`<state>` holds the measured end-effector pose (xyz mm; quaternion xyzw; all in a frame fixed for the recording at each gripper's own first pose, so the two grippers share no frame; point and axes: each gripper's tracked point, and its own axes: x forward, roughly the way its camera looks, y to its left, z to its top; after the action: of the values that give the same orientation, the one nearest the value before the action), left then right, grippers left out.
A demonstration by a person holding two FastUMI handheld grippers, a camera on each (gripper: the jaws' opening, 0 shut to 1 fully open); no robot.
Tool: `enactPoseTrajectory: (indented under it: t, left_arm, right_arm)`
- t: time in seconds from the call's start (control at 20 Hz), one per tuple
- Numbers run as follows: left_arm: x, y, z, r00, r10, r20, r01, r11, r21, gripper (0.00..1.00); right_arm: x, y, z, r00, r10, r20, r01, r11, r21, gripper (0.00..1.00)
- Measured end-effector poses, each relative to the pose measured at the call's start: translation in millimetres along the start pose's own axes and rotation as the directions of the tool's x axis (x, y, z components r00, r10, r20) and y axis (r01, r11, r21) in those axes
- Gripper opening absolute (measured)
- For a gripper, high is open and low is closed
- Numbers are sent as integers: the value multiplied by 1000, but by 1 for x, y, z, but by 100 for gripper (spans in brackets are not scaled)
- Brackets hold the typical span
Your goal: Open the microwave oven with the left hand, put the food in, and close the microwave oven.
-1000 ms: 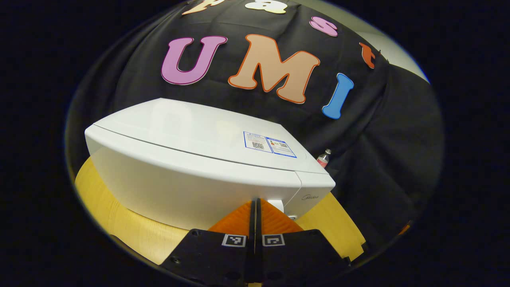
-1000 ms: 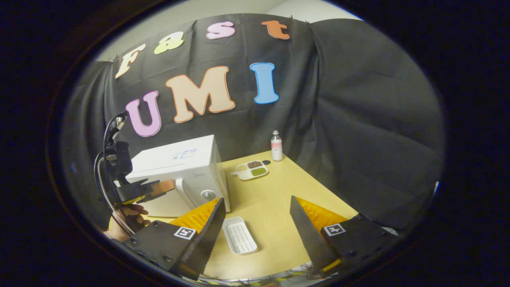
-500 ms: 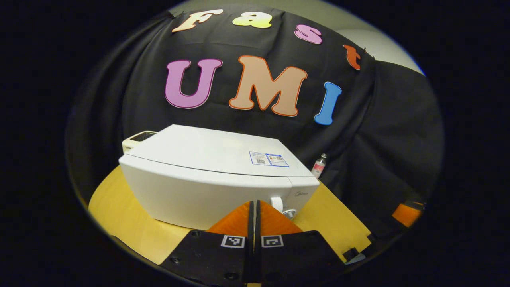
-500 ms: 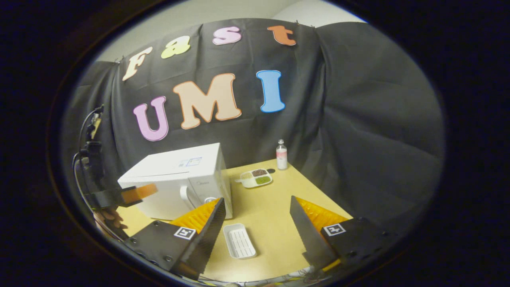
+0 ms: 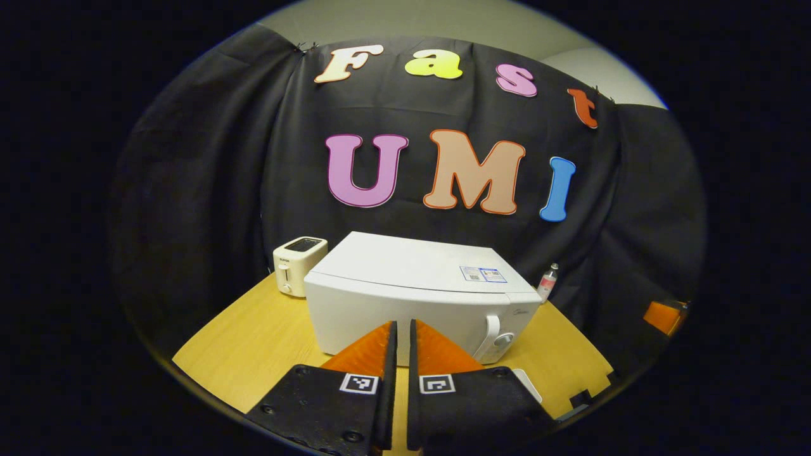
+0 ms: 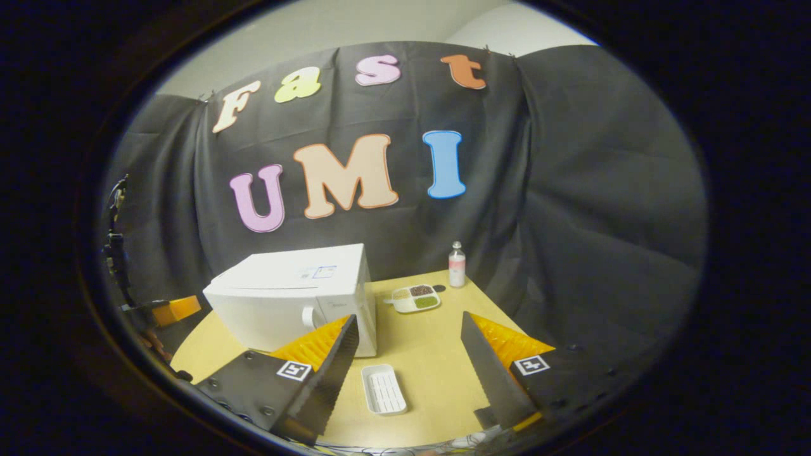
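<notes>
The white microwave [image 5: 412,304] stands on the wooden table with its door closed; its handle [image 5: 488,335] and dial [image 5: 504,340] are at its right end. My left gripper [image 5: 403,329] is held back from the door front, shut but for a thin slit, holding nothing. In the right gripper view the microwave [image 6: 298,294] is at the left, and a divided dish of food [image 6: 415,297] lies just right of it. My right gripper [image 6: 408,320] hangs open above the table, empty. The left gripper's orange finger [image 6: 172,310] shows at the far left.
A small white slotted tray [image 6: 383,388] lies on the table [image 6: 431,354] below my right gripper. A bottle [image 6: 457,264] stands at the back by the cloth wall. A cream toaster [image 5: 299,264] sits left of the microwave. The right gripper's orange finger [image 5: 662,316] shows at the far right.
Both grippers have drawn back and away from the microwave, which now looks smaller and farther. The left gripper's fingers now show a thin slit. The toaster has come into view.
</notes>
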<state>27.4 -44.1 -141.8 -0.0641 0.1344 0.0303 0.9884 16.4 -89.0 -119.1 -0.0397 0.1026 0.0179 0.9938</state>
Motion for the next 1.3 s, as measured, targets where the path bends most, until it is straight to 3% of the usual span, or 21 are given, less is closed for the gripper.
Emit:
enactPoseTrajectory:
  t: [0.05, 0.15, 0.3, 0.55, 0.6, 0.65, 0.9, 1.3]
  left_arm:
    - [-6, -2, -1, 1000, -9, -5, 9, 1000, 14, 13]
    - [-17, -1, 5, 1000, -10, 19, 9, 999, 52, 41]
    - [-33, 5, 28, 994, 34, 102, -47, 991, 129, 98]
    - [-53, -5, 54, 986, 36, 160, -59, 989, 138, 95]
    - [-56, -6, 57, 985, 40, 165, -64, 988, 140, 94]
    - [-58, -6, 58, 985, 43, 168, -67, 987, 144, 95]
    - [-62, -7, 57, 985, 66, 159, -91, 984, 152, 95]
    - [-49, -25, 48, 992, 48, 116, -64, 988, 141, 95]
  right_arm:
    - [-3, 4, 3, 1000, 15, 7, -15, 1000, -1, 91]
    - [-8, 14, 11, 999, 48, 22, -48, 999, 12, 92]
    - [-18, 22, 19, 996, 75, 38, -76, 997, 12, 92]
    - [-31, 27, 30, 992, 108, 57, -108, 994, -10, 91]
    - [-33, 27, 32, 991, 115, 61, -115, 993, -13, 99]
    - [-33, 26, 33, 991, 119, 63, -118, 993, -12, 91]
    - [-33, 18, 31, 991, 122, 57, -122, 992, -13, 91]
    - [-24, 4, 31, 992, 110, 58, -110, 994, 2, 92]
